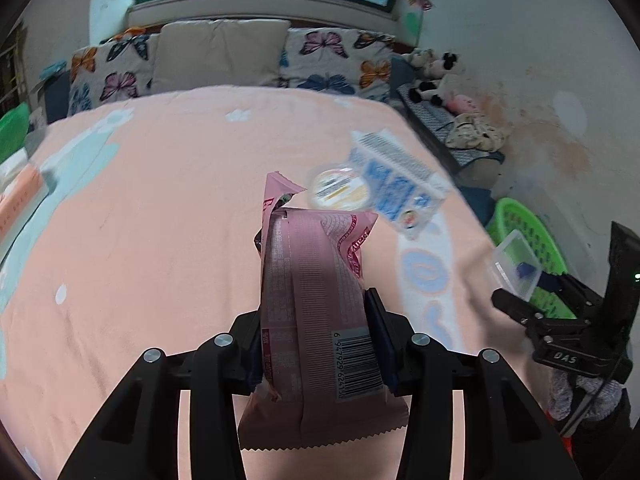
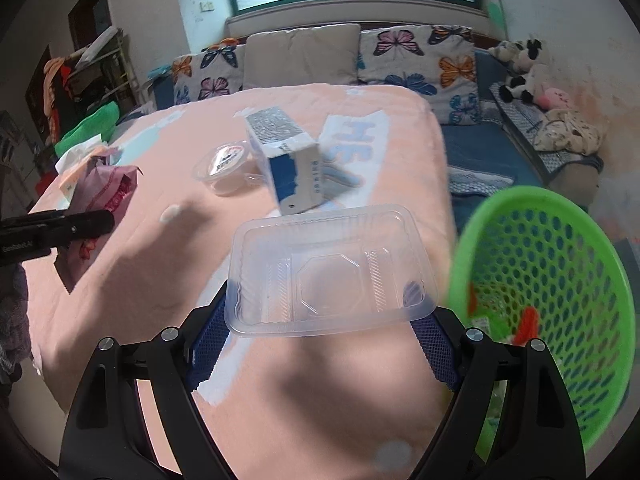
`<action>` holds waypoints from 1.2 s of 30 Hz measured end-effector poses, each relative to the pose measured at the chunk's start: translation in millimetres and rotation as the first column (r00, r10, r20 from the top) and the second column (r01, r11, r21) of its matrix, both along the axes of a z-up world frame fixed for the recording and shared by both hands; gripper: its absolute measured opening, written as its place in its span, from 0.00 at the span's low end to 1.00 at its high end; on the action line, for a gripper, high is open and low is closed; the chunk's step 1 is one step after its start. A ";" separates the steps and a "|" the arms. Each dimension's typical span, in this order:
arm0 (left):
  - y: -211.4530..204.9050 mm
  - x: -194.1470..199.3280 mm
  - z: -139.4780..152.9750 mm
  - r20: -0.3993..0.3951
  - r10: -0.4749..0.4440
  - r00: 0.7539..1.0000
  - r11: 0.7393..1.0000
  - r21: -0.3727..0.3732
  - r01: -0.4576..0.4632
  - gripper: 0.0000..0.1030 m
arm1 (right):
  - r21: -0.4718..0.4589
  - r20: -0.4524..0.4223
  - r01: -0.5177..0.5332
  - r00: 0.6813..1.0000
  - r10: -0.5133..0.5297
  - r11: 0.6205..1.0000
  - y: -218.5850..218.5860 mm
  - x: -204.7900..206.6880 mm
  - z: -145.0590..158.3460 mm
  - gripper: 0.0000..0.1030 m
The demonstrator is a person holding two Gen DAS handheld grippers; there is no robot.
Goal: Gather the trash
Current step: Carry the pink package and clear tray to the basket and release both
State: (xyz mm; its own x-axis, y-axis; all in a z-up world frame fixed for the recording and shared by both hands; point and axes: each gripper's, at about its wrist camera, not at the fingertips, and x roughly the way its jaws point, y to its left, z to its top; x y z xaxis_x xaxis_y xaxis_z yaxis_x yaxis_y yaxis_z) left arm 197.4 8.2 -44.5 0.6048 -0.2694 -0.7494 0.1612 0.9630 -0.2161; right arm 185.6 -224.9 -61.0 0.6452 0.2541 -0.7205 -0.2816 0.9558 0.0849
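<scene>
My left gripper (image 1: 316, 320) is shut on a pink snack wrapper (image 1: 312, 264), which stands up between the pads above the peach bedspread (image 1: 160, 220). In the right wrist view, my right gripper (image 2: 320, 312) is shut on a clear plastic tray (image 2: 328, 264), held by its two short ends. A blue and white carton (image 2: 292, 160) and a clear lidded cup (image 2: 224, 168) lie on the bed beyond the tray. A green mesh basket (image 2: 560, 280) sits to the right of the bed's edge, with some scraps inside.
Butterfly pillows (image 2: 420, 60) and a beige cushion (image 2: 300, 56) line the head of the bed under the window. Plush toys (image 2: 520, 68) and clothes lie on a bench by the right wall. Folded items (image 1: 20, 196) rest at the bed's left edge.
</scene>
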 end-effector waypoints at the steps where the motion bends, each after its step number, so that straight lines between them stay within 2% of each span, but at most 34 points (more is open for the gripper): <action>1: -4.3 -0.6 3.0 0.007 -0.009 1.000 1.000 0.001 0.009 0.42 | 0.002 0.002 0.009 1.000 -0.009 1.000 -3.8 -2.4 0.6 0.81; 11: -67.2 3.0 19.7 0.023 -0.142 0.990 0.990 0.000 0.142 0.42 | 0.022 0.002 0.125 0.992 -0.125 0.992 -57.9 -21.7 0.8 0.81; 21: -142.0 15.0 30.7 0.032 -0.280 0.959 0.960 0.016 0.280 0.42 | 0.042 -0.023 0.253 0.967 -0.252 0.967 -121.8 -36.4 -7.9 0.81; 30: -197.5 24.9 30.5 0.027 -0.360 0.933 0.933 0.042 0.359 0.42 | 0.050 -0.069 0.334 0.941 -0.330 0.941 -164.2 -41.7 -23.7 0.82; 32: -205.7 28.2 29.5 0.023 -0.371 0.928 0.928 0.045 0.370 0.42 | 0.059 -0.079 0.342 0.938 -0.338 0.938 -171.1 -42.1 -26.0 0.87; 36: -225.5 32.0 26.9 0.015 -0.398 0.917 0.916 0.052 0.397 0.42 | 0.071 -0.076 0.367 0.929 -0.362 0.927 -182.0 -45.8 -25.5 0.89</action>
